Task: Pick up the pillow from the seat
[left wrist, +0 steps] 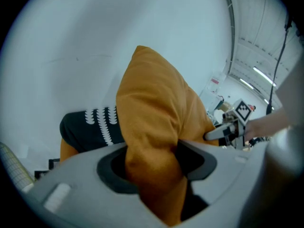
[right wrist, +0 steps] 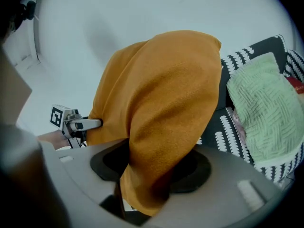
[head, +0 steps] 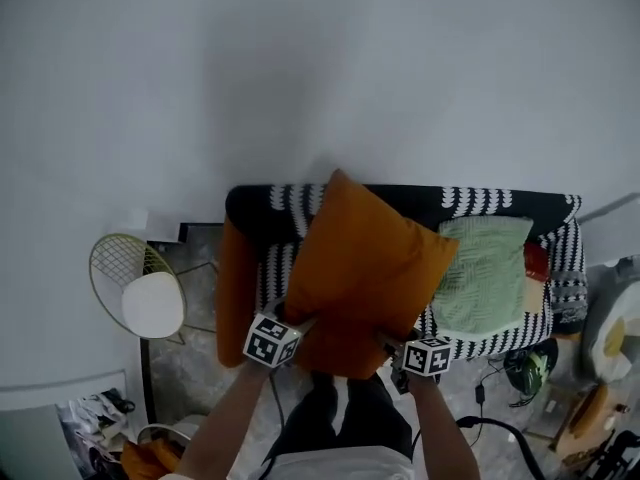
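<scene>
An orange pillow hangs in the air above the black-and-white patterned seat, held by its two near corners. My left gripper is shut on the pillow's left corner, and the orange fabric bunches between its jaws. My right gripper is shut on the right corner, with the pillow's cloth pinched there. In the left gripper view the right gripper shows beyond the pillow; in the right gripper view the left gripper shows likewise.
A green knitted cushion lies on the right of the seat, with a red thing beside it. An orange cloth drapes the seat's left arm. A wire chair with a white pad stands to the left. Cables and clutter lie on the floor to the right.
</scene>
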{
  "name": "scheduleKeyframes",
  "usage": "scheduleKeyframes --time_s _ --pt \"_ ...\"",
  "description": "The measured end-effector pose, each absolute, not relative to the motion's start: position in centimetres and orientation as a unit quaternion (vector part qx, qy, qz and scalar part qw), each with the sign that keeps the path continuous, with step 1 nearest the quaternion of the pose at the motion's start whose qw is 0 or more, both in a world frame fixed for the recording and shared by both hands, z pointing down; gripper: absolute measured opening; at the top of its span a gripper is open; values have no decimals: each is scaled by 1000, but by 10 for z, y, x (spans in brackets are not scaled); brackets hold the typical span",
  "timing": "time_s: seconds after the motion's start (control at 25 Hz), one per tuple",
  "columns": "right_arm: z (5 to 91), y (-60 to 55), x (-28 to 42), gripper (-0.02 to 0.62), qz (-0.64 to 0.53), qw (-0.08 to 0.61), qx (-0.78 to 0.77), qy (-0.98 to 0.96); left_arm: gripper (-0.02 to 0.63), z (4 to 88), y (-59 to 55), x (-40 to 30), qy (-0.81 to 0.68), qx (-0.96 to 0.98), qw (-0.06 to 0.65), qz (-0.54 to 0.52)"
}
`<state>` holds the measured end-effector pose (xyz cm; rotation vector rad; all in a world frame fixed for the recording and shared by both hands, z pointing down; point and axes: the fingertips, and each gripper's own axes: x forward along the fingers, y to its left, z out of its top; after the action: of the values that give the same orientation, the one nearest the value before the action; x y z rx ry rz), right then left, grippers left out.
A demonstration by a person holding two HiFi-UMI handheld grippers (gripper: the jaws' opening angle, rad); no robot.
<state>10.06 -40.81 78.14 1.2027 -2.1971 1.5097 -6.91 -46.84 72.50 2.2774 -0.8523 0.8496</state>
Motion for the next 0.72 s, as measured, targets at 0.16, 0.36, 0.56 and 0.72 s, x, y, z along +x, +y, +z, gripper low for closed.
scheduleKeyframes --time_s 0.16,0.36,0.56,0.72 --pt "736 -393 93 244 495 107 415 -756 236 680 -450 -79 -320 858 267 300" --pt "684 -372 87 245 471 101 420 -769 242 629 -429 -85 -319 868 260 278" --pt "636 -345 86 245 446 93 434 -777 245 582 -403 -87 -317 882 238 256" --pt "597 -322 87 244 413 94 456 -782 247 551 -381 -88 -314 895 222 227"
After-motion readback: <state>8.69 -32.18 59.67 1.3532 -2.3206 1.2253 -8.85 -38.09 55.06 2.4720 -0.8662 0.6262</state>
